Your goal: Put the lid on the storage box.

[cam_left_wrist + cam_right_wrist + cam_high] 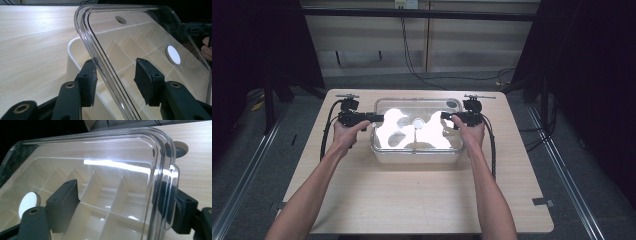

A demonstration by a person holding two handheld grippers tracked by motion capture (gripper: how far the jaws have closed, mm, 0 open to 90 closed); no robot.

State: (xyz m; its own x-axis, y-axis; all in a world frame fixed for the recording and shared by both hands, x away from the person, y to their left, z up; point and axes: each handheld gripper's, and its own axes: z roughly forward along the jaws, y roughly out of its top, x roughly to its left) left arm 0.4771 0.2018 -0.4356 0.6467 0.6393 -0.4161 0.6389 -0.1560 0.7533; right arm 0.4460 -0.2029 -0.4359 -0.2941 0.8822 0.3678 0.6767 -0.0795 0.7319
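Observation:
A clear plastic lid with a white round disc at its middle lies over a white box divided into several compartments. My left gripper is at the lid's left edge. In the left gripper view the lid's rim runs between the jaws of my left gripper, close to one pad and well clear of the other, so it is open. My right gripper is at the lid's right edge. There the rim passes between the widely spread jaws of my right gripper, also open.
The box stands at the far middle of a light wooden table. A round hole in the tabletop lies just beyond the lid's far right corner. Dark floor and rails surround the table.

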